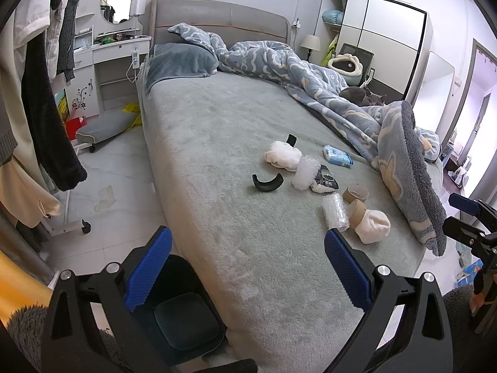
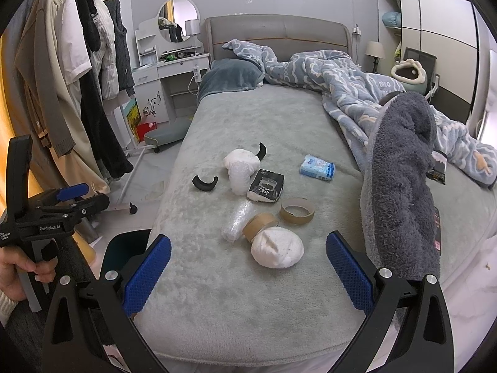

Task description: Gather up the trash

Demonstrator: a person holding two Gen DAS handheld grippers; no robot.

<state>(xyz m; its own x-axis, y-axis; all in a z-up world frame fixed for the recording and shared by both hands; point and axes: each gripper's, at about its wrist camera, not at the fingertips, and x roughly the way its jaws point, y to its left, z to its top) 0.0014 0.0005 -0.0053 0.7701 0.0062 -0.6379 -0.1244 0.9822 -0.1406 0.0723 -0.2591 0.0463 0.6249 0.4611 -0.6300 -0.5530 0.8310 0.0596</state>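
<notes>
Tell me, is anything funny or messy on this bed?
Yes. Rubbish lies scattered on the grey bedspread: two white wads, bubble wrap, empty tape rolls, a black packet and curved black pieces. The patterned duvet is crumpled to one side, and a grey cat peeks out.

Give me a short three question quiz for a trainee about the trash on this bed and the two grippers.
1. True or false: both grippers are open and hold nothing.
2. How many cardboard tape rolls lie on the bed?
3. Which lies farthest toward the headboard: A the white wad near the foot edge, B the blue tissue pack, C the bubble wrap roll?

Key:
1. True: left gripper, right gripper.
2. Two.
3. B, the blue tissue pack.
</notes>
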